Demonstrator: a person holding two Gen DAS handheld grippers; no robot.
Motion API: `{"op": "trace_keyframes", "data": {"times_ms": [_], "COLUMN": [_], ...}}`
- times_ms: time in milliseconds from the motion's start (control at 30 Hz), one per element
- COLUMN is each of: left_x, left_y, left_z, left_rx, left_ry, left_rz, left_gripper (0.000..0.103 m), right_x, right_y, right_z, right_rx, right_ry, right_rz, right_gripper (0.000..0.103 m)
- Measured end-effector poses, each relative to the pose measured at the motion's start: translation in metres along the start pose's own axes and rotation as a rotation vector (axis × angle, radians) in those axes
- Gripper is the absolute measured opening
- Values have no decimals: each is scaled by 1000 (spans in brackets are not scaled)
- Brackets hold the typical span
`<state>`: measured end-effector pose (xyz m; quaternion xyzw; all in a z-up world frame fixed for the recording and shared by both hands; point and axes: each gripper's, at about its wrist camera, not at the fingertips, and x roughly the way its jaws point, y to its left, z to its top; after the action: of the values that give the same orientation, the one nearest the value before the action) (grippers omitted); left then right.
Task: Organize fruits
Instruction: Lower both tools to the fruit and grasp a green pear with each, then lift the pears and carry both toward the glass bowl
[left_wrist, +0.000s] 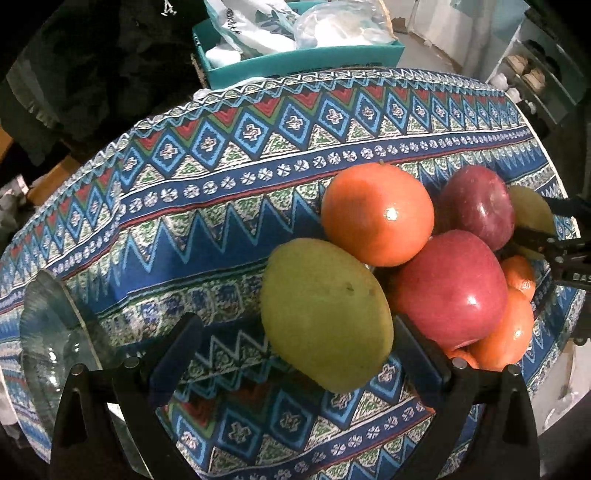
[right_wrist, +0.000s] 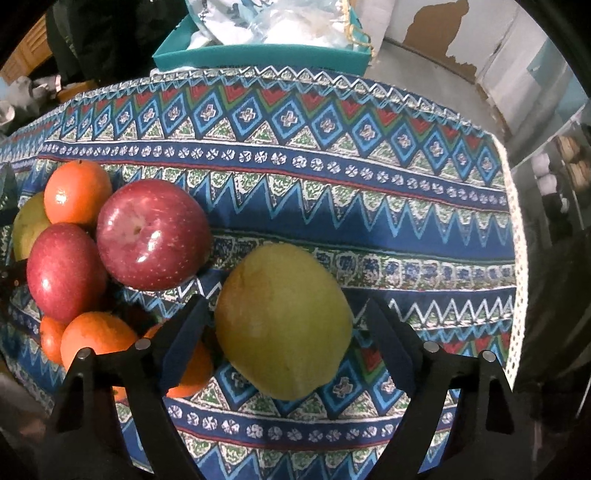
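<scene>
Far left, on the patterned tablecloth (right_wrist: 332, 206): glass bowl (left_wrist: 44, 332), cloth showing through it. Beyond the far table edge: teal box (left_wrist: 295, 62) stuffed with plastic bags.

Left gripper (left_wrist: 295, 319) released, fingers spread. Left green fruit (left_wrist: 325, 314) between them, close to the right finger and well clear of the left; long axis slanting from upper left to lower right.

Middle: heap of oranges (left_wrist: 376, 214) and red apples (left_wrist: 450, 288), touching one another. Cannot tell whether a dish lies underneath.

Right gripper (right_wrist: 284, 302) not clamped. Right green fruit (right_wrist: 284, 321) between the pads, just beside the left one, a gap at the right; long axis roughly along the fingers.

Further right: bare cloth up to the lace hem (right_wrist: 517, 258).
</scene>
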<state>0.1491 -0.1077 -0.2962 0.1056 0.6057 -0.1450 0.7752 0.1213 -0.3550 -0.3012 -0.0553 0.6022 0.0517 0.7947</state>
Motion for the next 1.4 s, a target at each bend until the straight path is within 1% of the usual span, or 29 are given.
{"op": "trace_keyframes", "data": {"times_ms": [67, 167, 267, 300, 333, 367, 467, 567, 700, 767, 900, 1067, 1200, 1400], "left_x": [7, 16, 16, 17, 15, 15, 16, 16, 8, 4, -12, -36, -52, -80], "left_y": [0, 0, -1, -1, -2, -3, -8, -9, -12, -13, -13, -13, -9, -2], "left_z": [4, 7, 6, 8, 8, 8, 9, 8, -4, -8, -16, -21, -22, -29], "left_rx": [2, 1, -1, -3, -6, -7, 2, -2, -10, -5, -10, 4, -8, -24], "left_ry": [7, 8, 3, 2, 1, 3, -8, -17, -27, -35, -66, -118, -148, -196], "left_rz": [-13, -36, -62, -78, -100, -121, -100, -94, -96, -81, -83, -63, -79, -81], "left_gripper": [101, 99, 93, 88, 78, 72, 72, 72, 72, 72, 72, 72, 72, 72], "right_x": [7, 16, 20, 21, 22, 22, 21, 18, 7, 0, -12, -34, -55, -82], "right_y": [-1, -2, -1, -2, -3, -3, -3, -2, 0, 1, 6, 15, 23, 34], "right_z": [2, 2, 2, 3, 3, 4, 3, -2, -8, -11, -12, -10, -8, -3], "right_rx": [5, 12, 12, 13, 12, 11, 10, 21, 21, 21, 20, 19, 21, 13], "right_ry": [15, 26, 17, 16, 14, 11, -4, -14, -42, -57, -85, -133, -176, -253], "right_rz": [11, 23, 26, 26, 26, 24, 18, 20, 4, 6, 9, 6, 17, 31], "right_gripper": [80, 77, 77, 77, 77, 77, 76, 76, 76, 76, 76, 76, 76, 76]}}
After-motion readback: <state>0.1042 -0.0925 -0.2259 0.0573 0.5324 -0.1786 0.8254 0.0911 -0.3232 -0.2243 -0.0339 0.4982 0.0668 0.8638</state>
